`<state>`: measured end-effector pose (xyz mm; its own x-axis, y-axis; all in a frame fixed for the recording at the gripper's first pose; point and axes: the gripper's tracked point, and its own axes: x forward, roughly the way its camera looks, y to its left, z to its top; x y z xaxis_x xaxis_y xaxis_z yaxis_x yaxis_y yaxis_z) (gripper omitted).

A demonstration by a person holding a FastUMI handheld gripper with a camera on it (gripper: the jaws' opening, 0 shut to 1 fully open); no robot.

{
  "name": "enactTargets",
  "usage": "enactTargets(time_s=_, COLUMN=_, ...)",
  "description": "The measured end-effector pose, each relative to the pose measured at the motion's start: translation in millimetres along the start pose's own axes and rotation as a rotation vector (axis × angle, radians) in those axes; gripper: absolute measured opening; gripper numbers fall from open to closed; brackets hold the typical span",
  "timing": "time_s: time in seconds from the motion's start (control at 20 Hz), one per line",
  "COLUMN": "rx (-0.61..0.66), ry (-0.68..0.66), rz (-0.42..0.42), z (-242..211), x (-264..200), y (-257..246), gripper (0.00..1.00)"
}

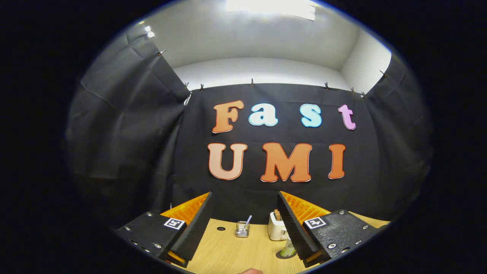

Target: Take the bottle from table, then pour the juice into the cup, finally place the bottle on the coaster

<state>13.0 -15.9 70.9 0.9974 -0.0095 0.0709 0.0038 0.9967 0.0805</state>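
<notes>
A light wooden table was seen below, backed by black cloth hung with clips beneath a white wall and a lit ceiling panel. A round hole was set in the tabletop. Near the far edge, a small glass holder with a stick in it and a white toaster were placed side by side. The gripper was held level and raised above the table, its fingers spread wide — nothing was grasped between them. The bottle was partly hidden behind the right finger, standing on a dark round coaster — its shape could not be told fully.
</notes>
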Motion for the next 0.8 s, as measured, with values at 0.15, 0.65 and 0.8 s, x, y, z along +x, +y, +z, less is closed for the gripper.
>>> enactTargets(time_s=0.15, rx=0.012, ry=0.001, rz=0.003, z=-1.3, x=1.9, y=0.6, gripper=0.98)
enactTargets(time_s=0.65, rx=0.019, ry=0.036, rz=-0.059, z=-13.3, x=5.9, y=-25.4, gripper=0.98)
enactTargets(time_s=0.8, rx=0.027, ry=0.039, rz=-0.049, z=-13.5, x=7.7, y=-25.2, gripper=0.98)
